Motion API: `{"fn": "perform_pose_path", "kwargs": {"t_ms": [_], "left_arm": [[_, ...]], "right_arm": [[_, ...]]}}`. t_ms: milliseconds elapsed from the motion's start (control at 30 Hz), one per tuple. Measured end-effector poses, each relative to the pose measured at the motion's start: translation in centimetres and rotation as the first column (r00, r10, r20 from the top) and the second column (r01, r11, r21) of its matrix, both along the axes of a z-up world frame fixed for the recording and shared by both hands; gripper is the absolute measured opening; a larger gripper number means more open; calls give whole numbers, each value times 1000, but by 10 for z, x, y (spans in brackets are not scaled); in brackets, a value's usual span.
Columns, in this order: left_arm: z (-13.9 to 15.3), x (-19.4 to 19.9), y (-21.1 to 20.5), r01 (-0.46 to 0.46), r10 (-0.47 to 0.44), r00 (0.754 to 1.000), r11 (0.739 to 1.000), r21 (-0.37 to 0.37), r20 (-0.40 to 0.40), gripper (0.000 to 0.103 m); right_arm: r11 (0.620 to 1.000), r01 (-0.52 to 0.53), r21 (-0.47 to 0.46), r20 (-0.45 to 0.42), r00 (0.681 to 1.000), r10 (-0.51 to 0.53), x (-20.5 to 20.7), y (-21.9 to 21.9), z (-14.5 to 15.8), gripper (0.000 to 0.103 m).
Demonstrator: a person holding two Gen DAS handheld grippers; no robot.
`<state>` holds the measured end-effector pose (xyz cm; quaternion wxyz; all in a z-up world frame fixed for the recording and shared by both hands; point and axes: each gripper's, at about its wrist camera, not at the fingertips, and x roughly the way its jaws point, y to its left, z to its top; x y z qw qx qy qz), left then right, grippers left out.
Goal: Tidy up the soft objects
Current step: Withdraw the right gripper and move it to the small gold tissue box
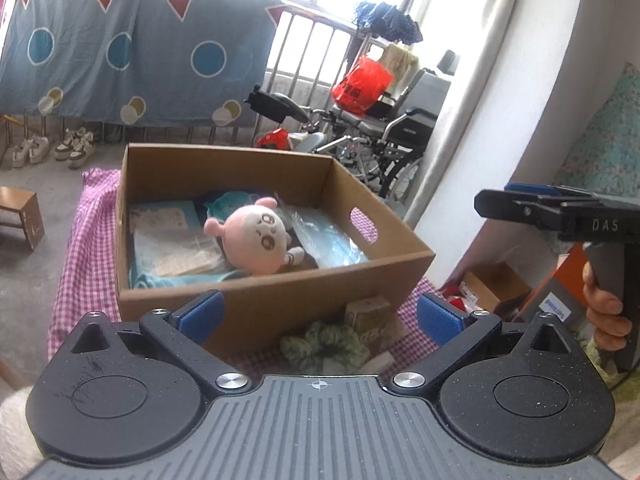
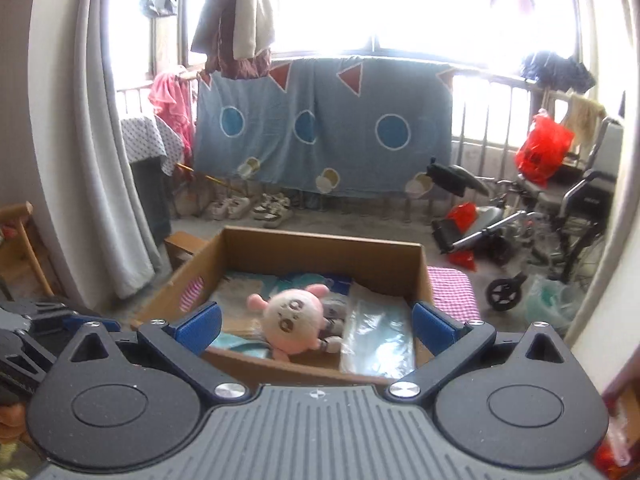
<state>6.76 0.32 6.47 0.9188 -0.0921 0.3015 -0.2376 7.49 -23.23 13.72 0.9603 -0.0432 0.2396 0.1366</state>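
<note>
Left gripper [image 1: 318, 312] with blue fingers [image 1: 200, 314] spread wide, released, nothing between them. Below and just beyond the gap, a green scrunchie [image 1: 324, 346] on the pink checked cloth [image 1: 86, 248], touching a small brown carton [image 1: 370, 316], both close against the near wall of the cardboard box [image 1: 256, 308]. Inside the box, toward the middle, a pink plush toy [image 1: 256, 240] lying on its back, face up, resting on light blue fabric [image 1: 160, 278] and paper packets [image 1: 168, 240], with a clear plastic bag [image 1: 324, 236] just to its right. At the far right of the left view, the right gripper [image 1: 560, 208] seen from the side, held by a hand [image 1: 604, 308].

Right gripper [image 2: 316, 326] also released, blue fingers [image 2: 198, 326] wide apart and empty, hovering at the near edge of the same cardboard box [image 2: 320, 248]. Pink plush toy [image 2: 292, 318] in the near middle of the box, seen between the fingers but not touched. Clear plastic bag [image 2: 376, 340] to its right.

Farther off, on the floor: several sneakers [image 2: 248, 206] in a row, a blue blanket [image 2: 320, 128] hung over the railing, a wheelchair [image 2: 560, 216] with a red bag [image 2: 542, 150] at the right, a gray curtain [image 2: 104, 160] at the left.
</note>
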Motion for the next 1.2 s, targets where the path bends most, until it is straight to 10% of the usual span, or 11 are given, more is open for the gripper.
{"fn": "perform_pose_path", "kwargs": {"t_ms": [267,567,900,1200], "left_arm": [[-44,-9,1,1,-9,992,998,-60,-128,103],[-61,-7,-13,45,-55,991,996,-81,-119,103],[-69,26,-93,162,-155,986,975,152,-57,100],[-77,53,-130,201,-190,979,956,214,-71,75]], "right_arm": [[989,144,-23,-60,988,-145,-31,7,-56,103],[946,158,282,-122,984,-128,-39,-39,-74,103],[894,201,401,-233,966,-113,-7,-72,-128,99],[877,143,458,-320,947,12,40,-80,-165,67]]}}
